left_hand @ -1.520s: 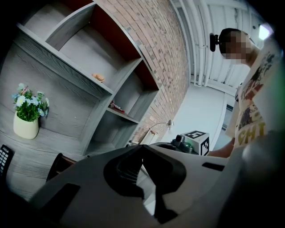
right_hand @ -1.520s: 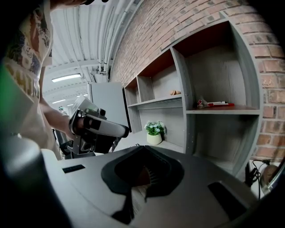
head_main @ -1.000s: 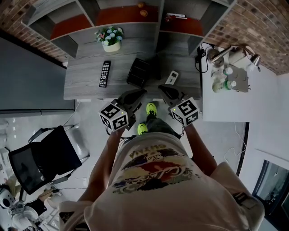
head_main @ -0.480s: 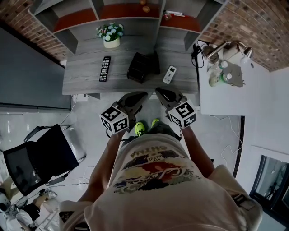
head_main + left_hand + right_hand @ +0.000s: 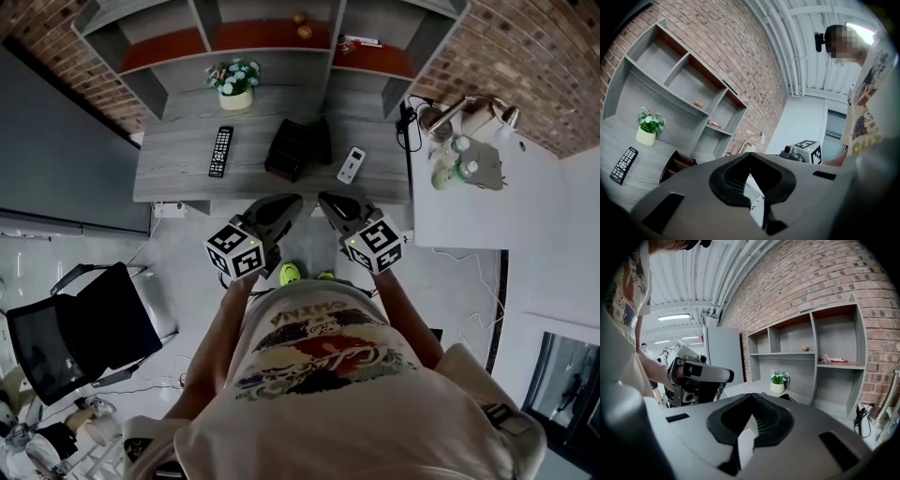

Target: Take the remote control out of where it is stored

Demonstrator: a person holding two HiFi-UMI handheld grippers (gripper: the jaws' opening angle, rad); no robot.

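Observation:
A black remote control (image 5: pixel 217 151) lies flat on the grey desk (image 5: pixel 178 178), left of a black desk organiser (image 5: pixel 292 148). A white remote (image 5: pixel 351 165) lies to the organiser's right. What the organiser holds is not visible. My left gripper (image 5: pixel 286 200) and right gripper (image 5: pixel 328 200) hover side by side at the desk's front edge, both shut with nothing between the jaws and touching nothing. The left gripper view shows its shut jaws (image 5: pixel 749 154), the black remote (image 5: pixel 623 165) and the organiser (image 5: pixel 675 164). The right gripper view shows its jaws shut (image 5: pixel 752 395).
A potted plant (image 5: pixel 234 82) stands at the desk's back below wall shelves (image 5: pixel 253 33). A white side table (image 5: pixel 469 178) with a lamp and bottles stands to the right. A black office chair (image 5: pixel 84 328) stands on the floor at the left.
Both grippers have drawn back a little from the desk's front edge, jaws still shut. The person's feet have shifted back. Nothing on the desk has moved.

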